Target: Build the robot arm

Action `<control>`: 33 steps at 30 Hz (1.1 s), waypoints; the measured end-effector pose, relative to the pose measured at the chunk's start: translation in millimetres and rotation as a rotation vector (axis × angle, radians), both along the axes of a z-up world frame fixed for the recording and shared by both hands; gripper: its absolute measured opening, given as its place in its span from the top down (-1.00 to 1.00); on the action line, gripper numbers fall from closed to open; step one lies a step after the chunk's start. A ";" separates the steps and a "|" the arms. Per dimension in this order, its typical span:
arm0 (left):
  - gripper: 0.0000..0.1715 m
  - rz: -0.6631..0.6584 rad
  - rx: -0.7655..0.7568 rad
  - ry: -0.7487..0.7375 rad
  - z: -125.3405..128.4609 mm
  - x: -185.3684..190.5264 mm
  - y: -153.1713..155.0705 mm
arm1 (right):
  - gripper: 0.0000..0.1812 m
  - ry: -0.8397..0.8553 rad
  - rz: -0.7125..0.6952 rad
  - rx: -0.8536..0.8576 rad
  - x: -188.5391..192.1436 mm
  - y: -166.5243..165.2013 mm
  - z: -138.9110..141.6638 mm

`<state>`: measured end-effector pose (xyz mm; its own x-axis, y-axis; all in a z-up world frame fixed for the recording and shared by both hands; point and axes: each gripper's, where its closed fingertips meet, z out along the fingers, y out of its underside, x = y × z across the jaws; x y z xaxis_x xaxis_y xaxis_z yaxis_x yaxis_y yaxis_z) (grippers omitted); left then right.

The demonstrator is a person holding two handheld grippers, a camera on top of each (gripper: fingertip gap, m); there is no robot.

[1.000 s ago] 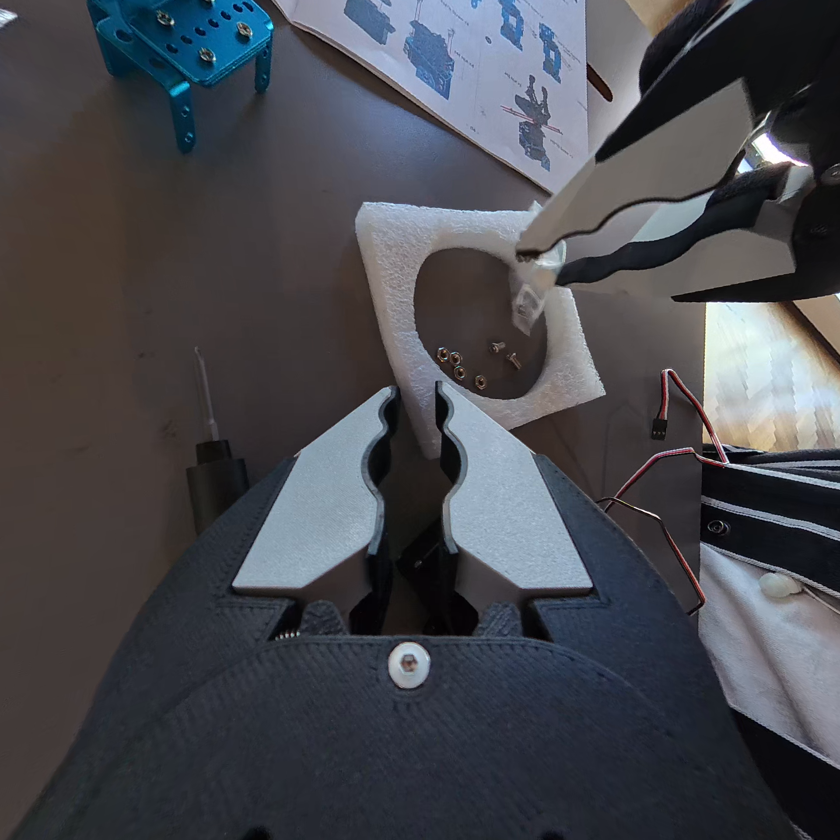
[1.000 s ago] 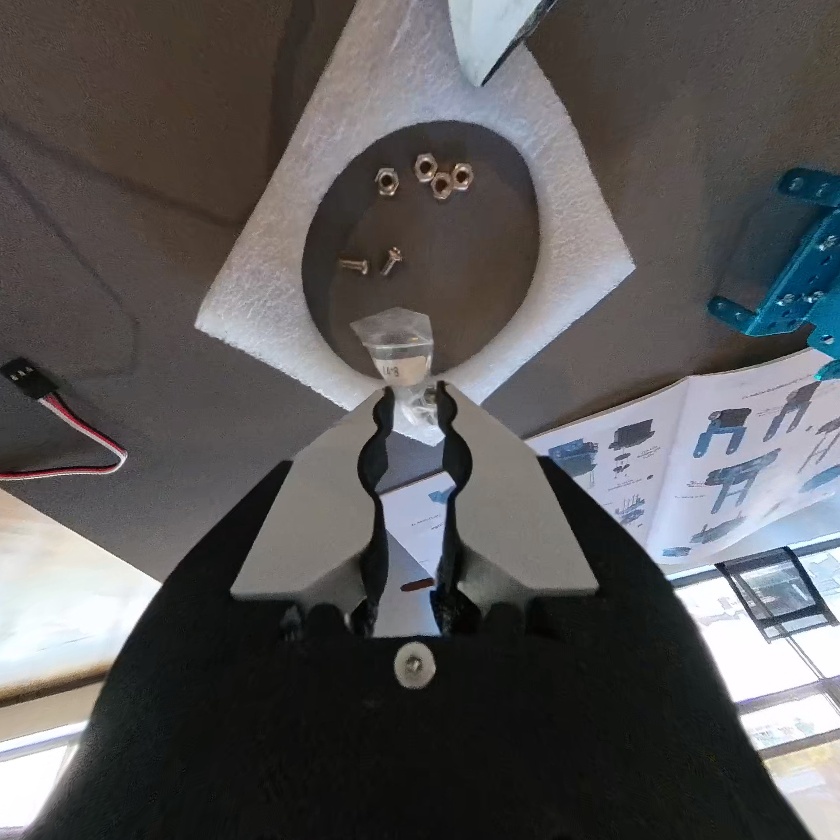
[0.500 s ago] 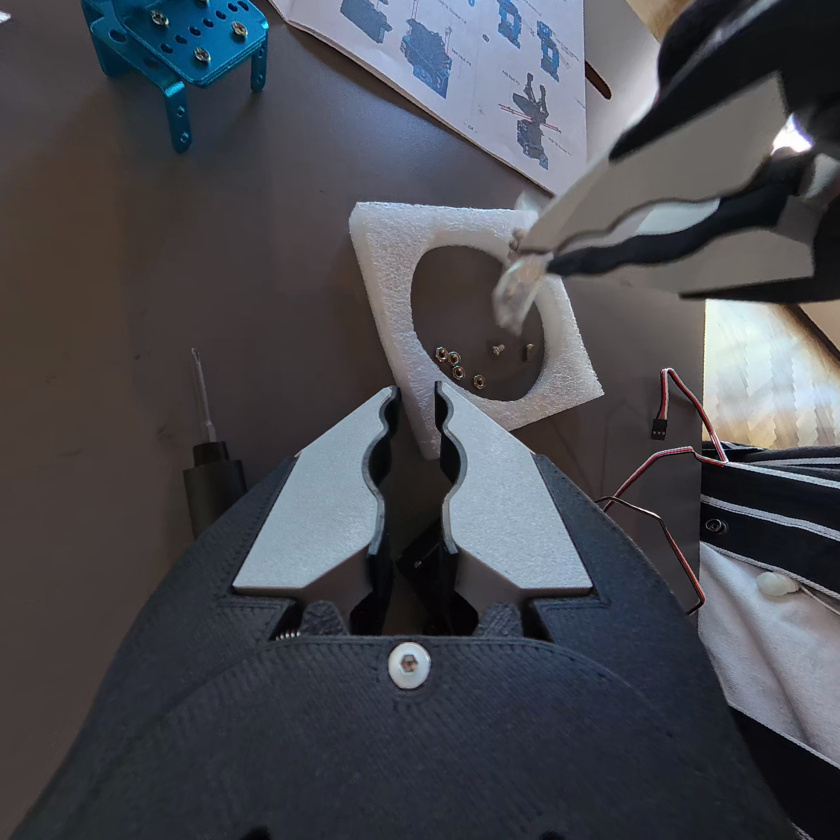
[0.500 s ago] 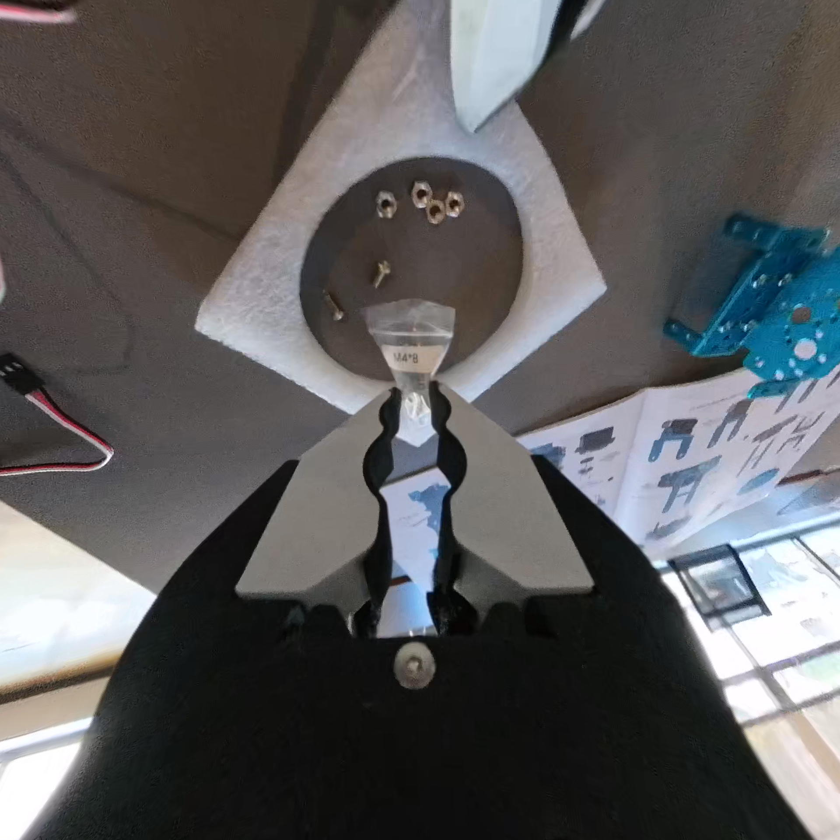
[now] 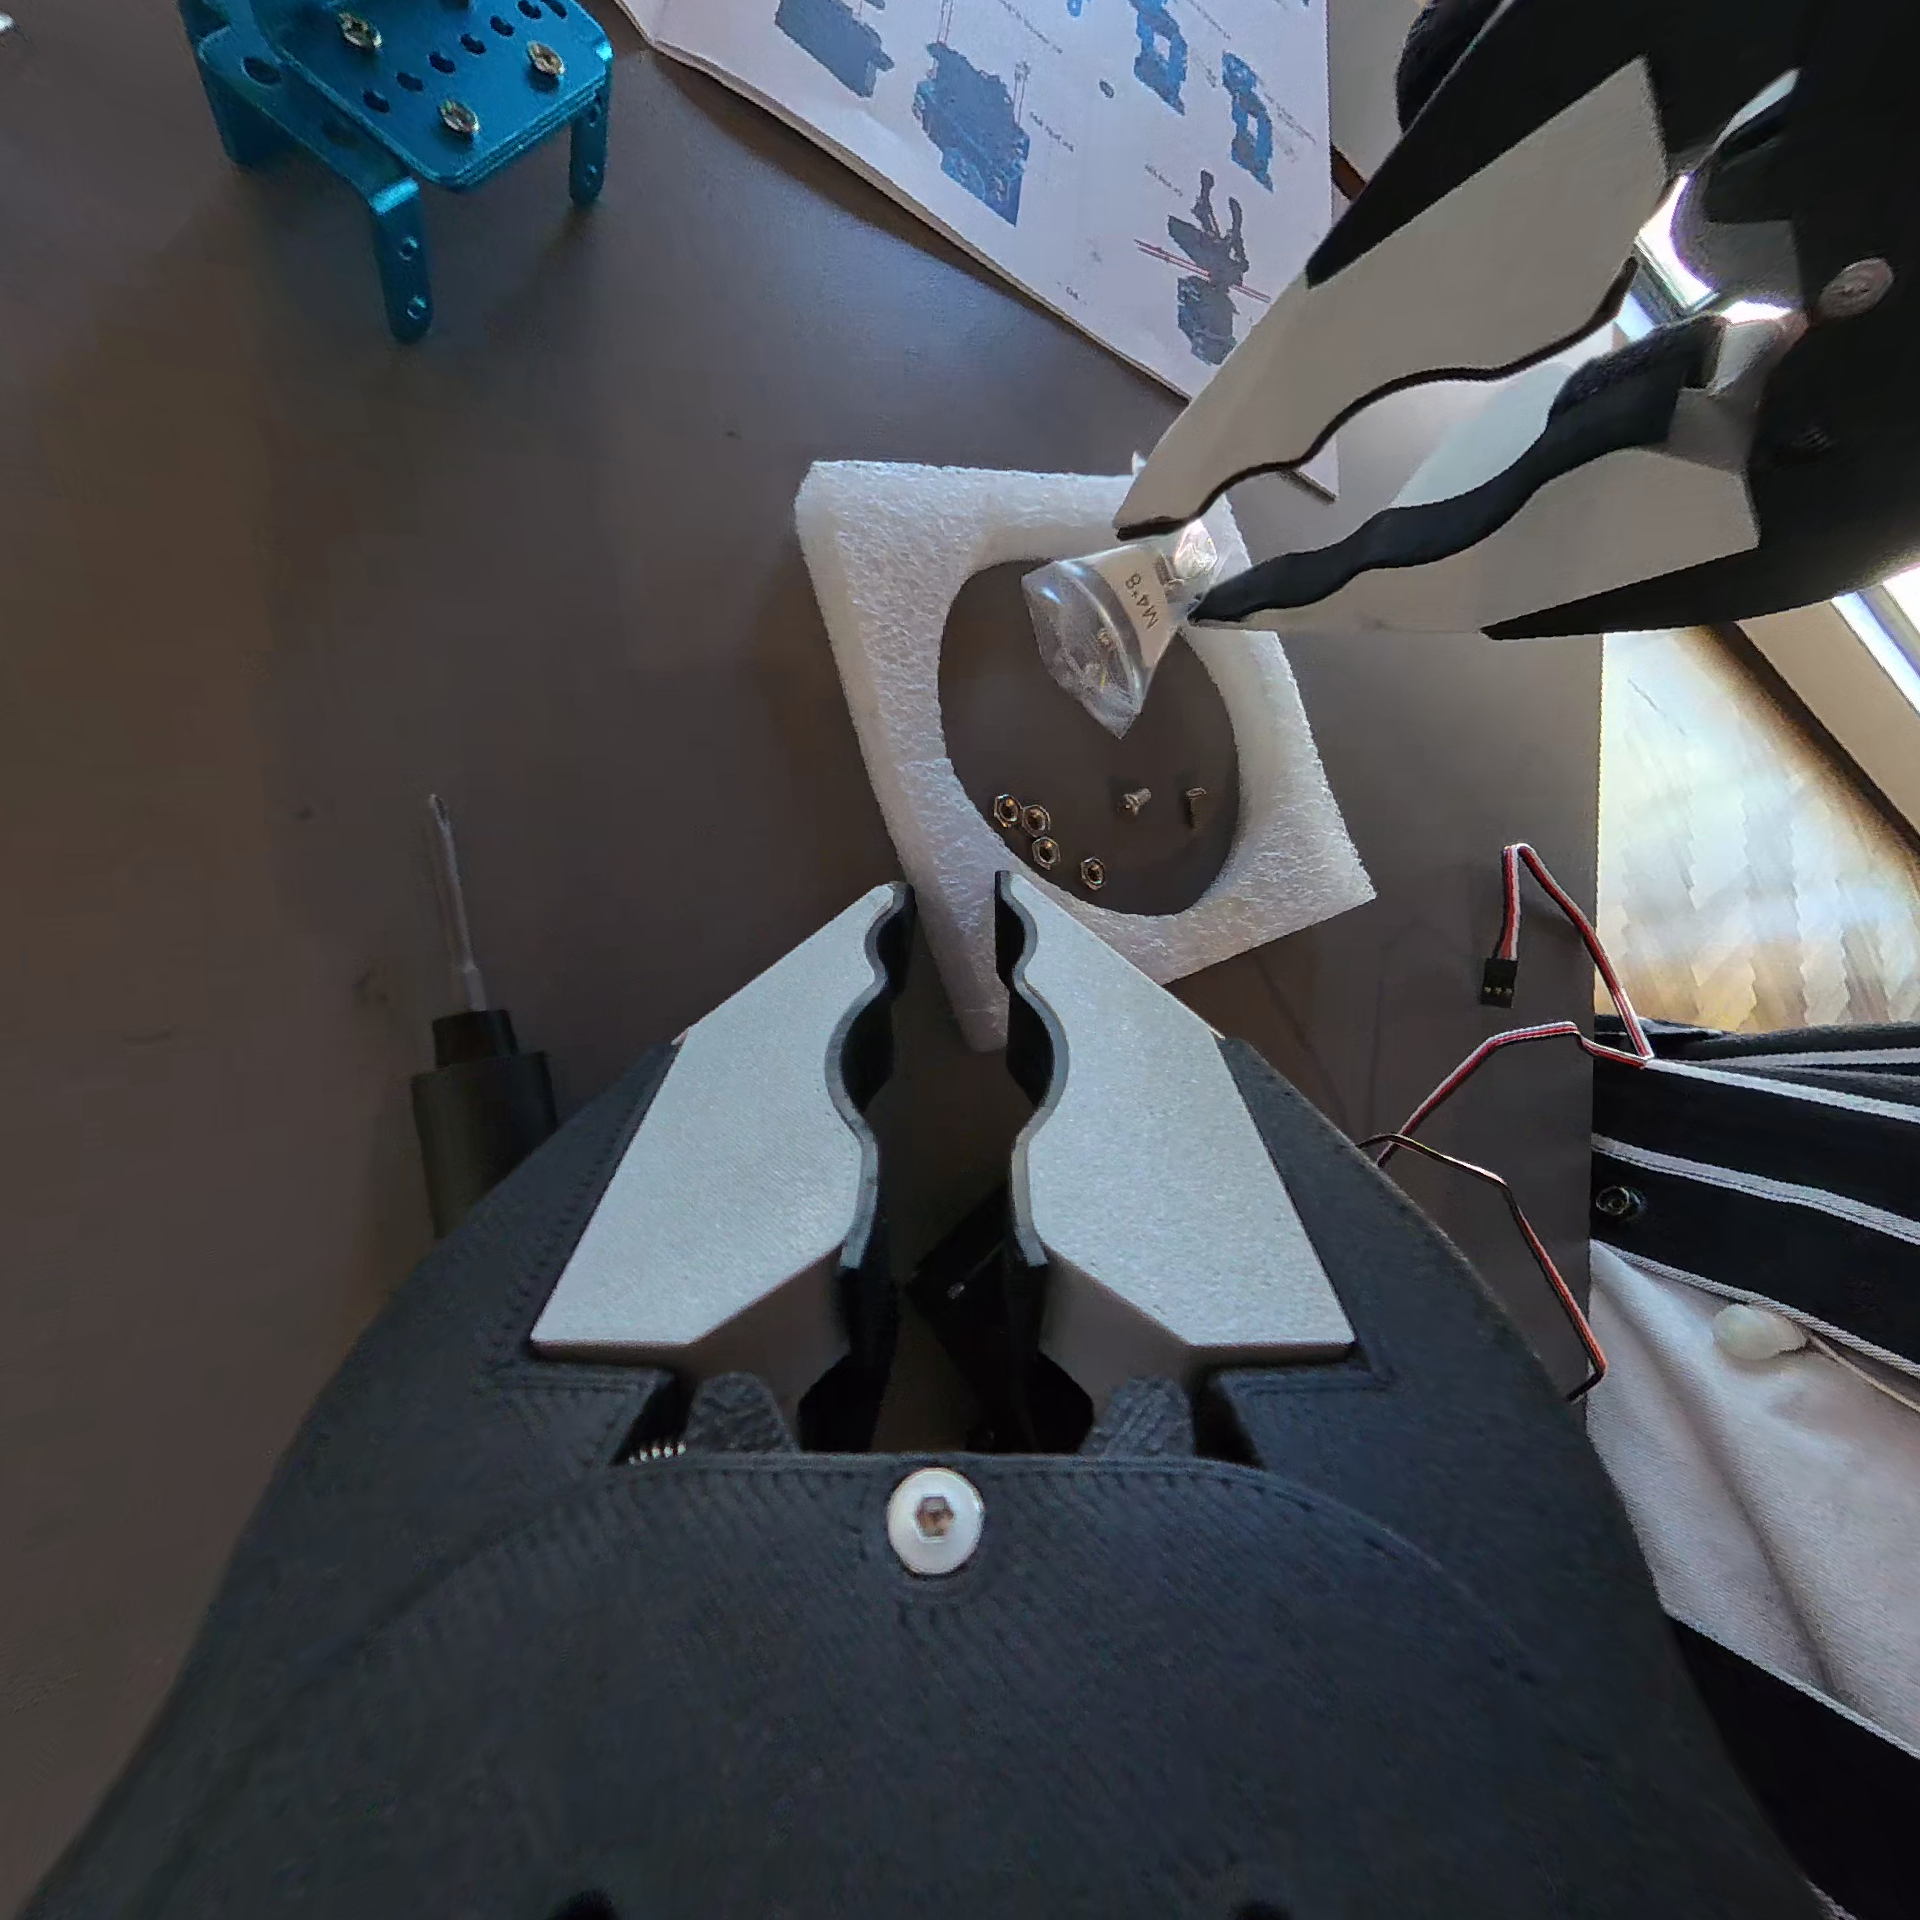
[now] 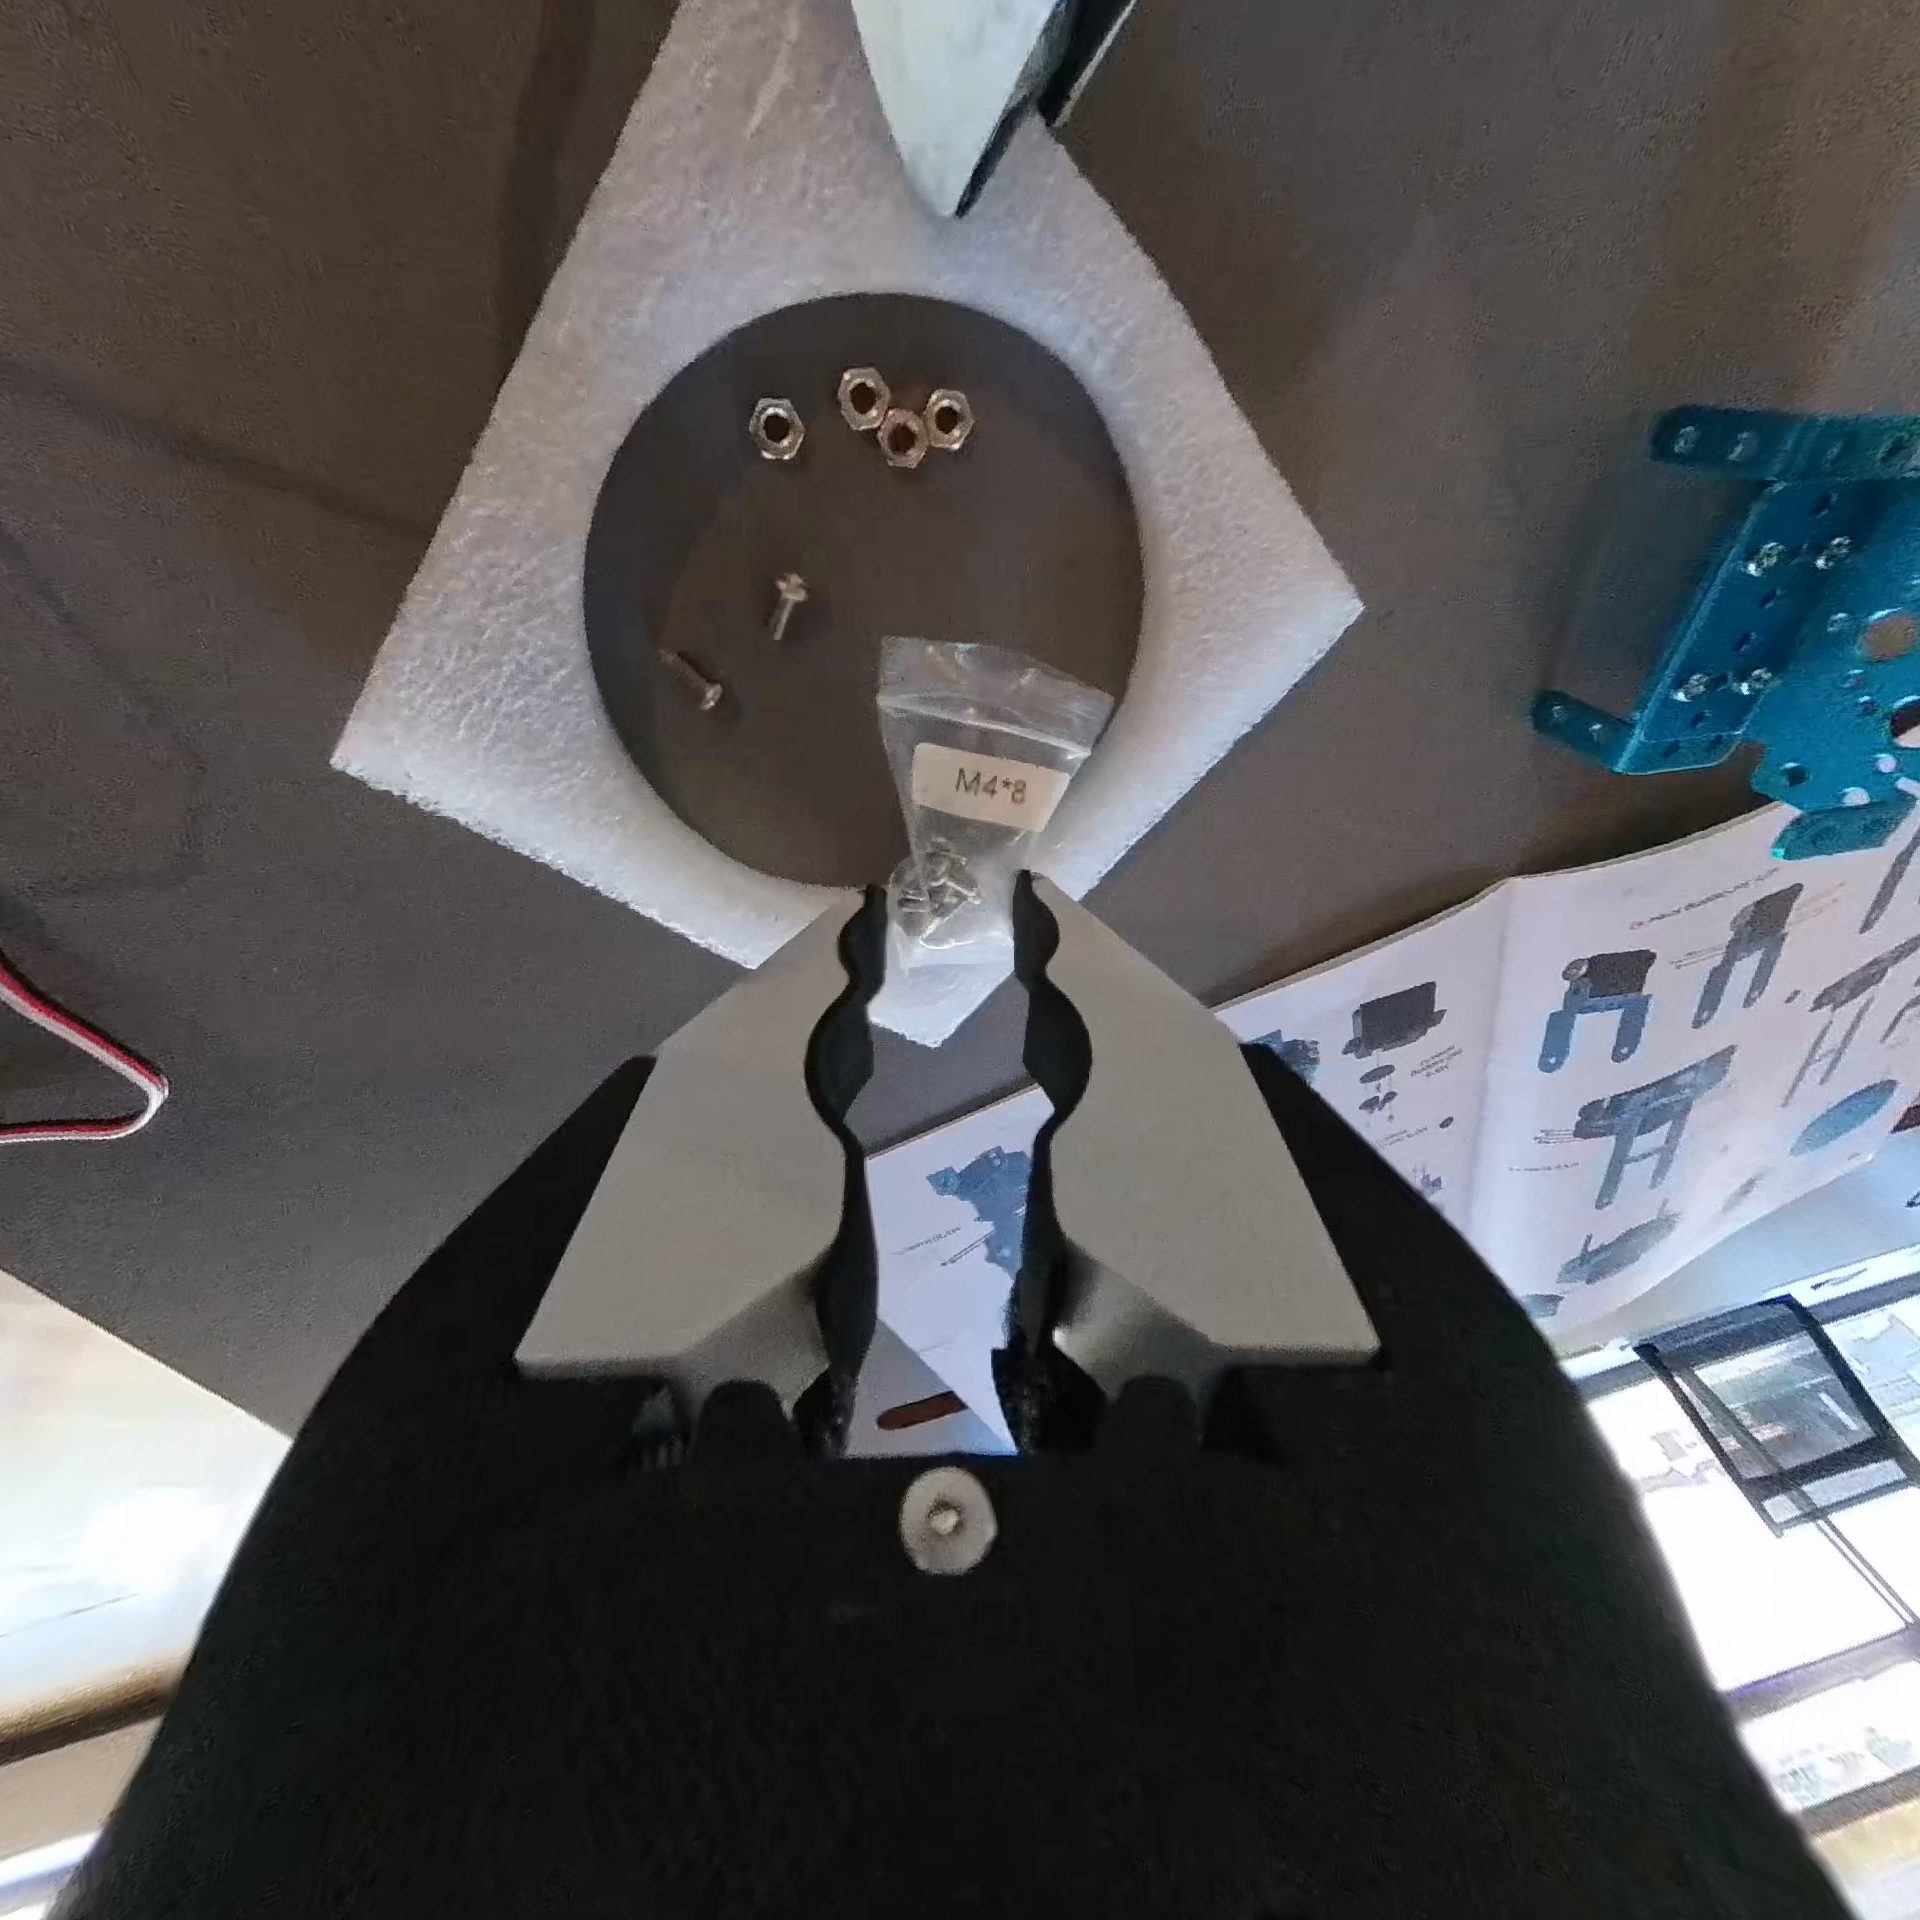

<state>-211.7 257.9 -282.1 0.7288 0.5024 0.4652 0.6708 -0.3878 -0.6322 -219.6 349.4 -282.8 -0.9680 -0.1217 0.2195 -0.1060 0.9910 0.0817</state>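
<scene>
A white foam square (image 5: 883, 582) with a round hole lies on the dark table. Several hex nuts (image 5: 1039, 831) and two small screws (image 5: 1135, 800) lie loose in the hole. My right gripper (image 5: 1169, 571) is shut on the corner of a small clear bag (image 5: 1101, 634) of screws and holds it above the hole's far edge. The right wrist view shows that gripper (image 6: 951, 894), the bag (image 6: 982, 727), the nuts (image 6: 883, 421) and the screws (image 6: 784, 603). My left gripper (image 5: 951, 899) hovers over the foam's near corner, jaws a narrow gap apart, with a small black part (image 5: 961, 1288) between them.
A blue metal bracket (image 5: 416, 94) stands at the far left. A printed instruction sheet (image 5: 1039, 135) lies behind the foam. A black-handled screwdriver (image 5: 478, 1081) lies to the left. A servo lead with a black plug (image 5: 1496, 977) lies by the table's right edge, next to a person's clothing (image 5: 1766, 1195). Spacing between my two grippers at the tips: around 10 cm. From either gripper's tips it is about 12 cm to the blue metal bracket (image 5: 416, 94). The right camera catches it too, in the right wrist view (image 6: 1793, 540).
My right gripper swung the bag over the hole and turned it, so its labelled side now faces the right camera. One loose screw shifted slightly. My left gripper stayed still.
</scene>
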 end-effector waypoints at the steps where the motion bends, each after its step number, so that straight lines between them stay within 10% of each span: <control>1: 0.83 0.000 0.002 -0.001 -0.1 0.1 0.1 | 0.75 0.013 0.011 -0.001 -0.7 -1.2 0.6; 33: 0.83 -0.005 0.011 -0.008 -0.1 0.8 1.8 | 0.85 -0.015 -0.073 -0.002 -5.2 3.1 1.3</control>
